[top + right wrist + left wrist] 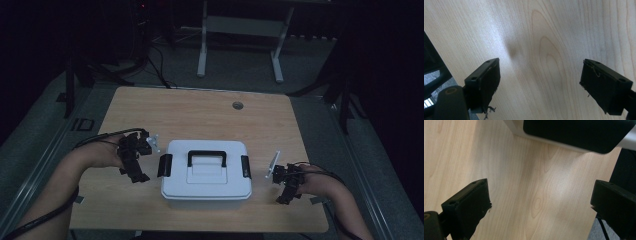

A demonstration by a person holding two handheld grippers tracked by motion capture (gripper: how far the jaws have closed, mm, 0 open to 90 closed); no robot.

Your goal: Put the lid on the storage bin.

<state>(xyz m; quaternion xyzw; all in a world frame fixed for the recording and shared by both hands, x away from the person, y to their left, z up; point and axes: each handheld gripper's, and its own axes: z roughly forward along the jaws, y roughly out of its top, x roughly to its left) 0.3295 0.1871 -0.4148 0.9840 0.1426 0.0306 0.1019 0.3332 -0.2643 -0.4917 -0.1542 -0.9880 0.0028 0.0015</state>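
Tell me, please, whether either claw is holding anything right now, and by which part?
Nothing is held. The left claw and right claw are both open over bare table, either side of the white box.

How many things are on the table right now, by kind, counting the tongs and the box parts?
White lidded box: 1
Black carry handle on its lid: 1
Black side latches, left and right: 2
Tongs, left tongs and right tongs, both open and holding nothing: 2
Total: 6
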